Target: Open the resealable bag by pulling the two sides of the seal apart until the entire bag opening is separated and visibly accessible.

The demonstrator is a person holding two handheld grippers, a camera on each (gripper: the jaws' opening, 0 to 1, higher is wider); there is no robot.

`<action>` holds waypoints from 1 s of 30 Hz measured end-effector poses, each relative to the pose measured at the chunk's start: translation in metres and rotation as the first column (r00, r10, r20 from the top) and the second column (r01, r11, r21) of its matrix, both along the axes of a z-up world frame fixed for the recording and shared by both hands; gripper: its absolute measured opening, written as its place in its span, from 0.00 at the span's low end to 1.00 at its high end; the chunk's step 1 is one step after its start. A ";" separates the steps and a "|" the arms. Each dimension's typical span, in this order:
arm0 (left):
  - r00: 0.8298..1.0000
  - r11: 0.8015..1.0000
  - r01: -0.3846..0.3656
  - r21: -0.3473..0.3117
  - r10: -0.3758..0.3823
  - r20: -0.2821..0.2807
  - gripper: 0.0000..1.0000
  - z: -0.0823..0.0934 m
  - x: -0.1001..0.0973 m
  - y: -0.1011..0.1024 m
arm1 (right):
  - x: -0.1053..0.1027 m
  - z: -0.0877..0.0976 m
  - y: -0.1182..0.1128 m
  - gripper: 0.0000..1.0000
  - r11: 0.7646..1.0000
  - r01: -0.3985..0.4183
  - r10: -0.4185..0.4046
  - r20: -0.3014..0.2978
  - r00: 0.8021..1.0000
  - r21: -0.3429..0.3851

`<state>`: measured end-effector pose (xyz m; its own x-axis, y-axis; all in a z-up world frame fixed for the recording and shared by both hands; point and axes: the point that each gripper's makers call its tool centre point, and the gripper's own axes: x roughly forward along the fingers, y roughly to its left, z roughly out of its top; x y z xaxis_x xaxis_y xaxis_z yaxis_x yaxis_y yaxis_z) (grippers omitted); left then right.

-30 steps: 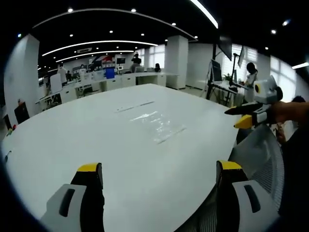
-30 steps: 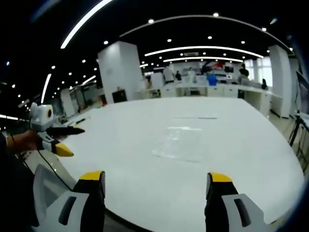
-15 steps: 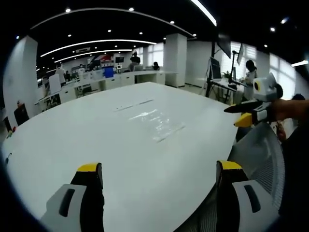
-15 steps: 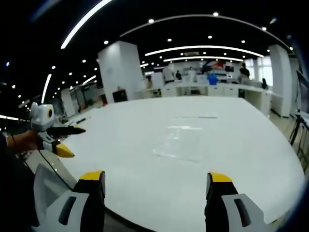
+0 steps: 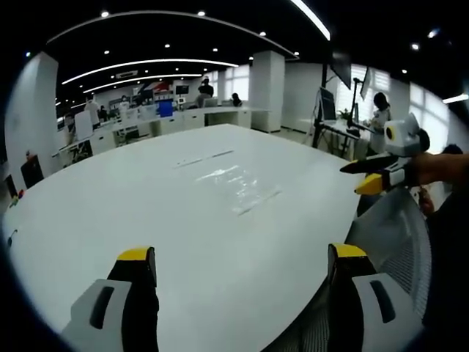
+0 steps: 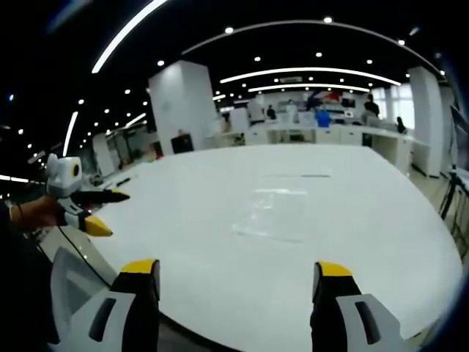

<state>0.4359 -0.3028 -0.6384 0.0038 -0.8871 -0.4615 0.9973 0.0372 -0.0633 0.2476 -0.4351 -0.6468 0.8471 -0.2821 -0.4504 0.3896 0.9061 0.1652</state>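
Observation:
A clear resealable bag (image 5: 238, 188) lies flat on the big white table (image 5: 132, 213), and in the right gripper view the bag (image 6: 270, 215) sits past mid-table. My left gripper (image 5: 242, 268) is open, held above the table's near edge well short of the bag. My right gripper (image 6: 238, 282) is open too, jaws wide apart over the near edge. The right gripper (image 5: 372, 174) comes into the left gripper view from the right, held by a hand. In the right gripper view, the left gripper (image 6: 95, 213) shows at the left edge.
A mesh office chair back (image 5: 396, 242) stands by the table's near edge; the chair (image 6: 69, 282) also shows low left. A thin strip (image 5: 204, 159) lies on the table beyond the bag. Desks, monitors, pillars and people fill the office behind.
Nothing has visibly moved; both views shift only slightly with the hands.

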 end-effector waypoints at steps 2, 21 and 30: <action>1.000 1.000 0.001 0.001 -0.001 0.000 0.95 0.000 0.000 0.000 | 0.000 0.000 0.000 0.85 1.000 0.000 0.000 -0.001 1.000 0.001; 1.000 1.000 0.001 0.004 -0.001 -0.002 0.95 -0.001 0.000 0.000 | 0.000 -0.004 0.002 0.84 1.000 -0.005 0.005 -0.011 1.000 0.010; 1.000 1.000 0.001 0.008 -0.001 -0.001 0.95 -0.003 0.001 0.001 | -0.002 -0.006 0.001 0.83 1.000 -0.002 0.002 -0.017 1.000 0.013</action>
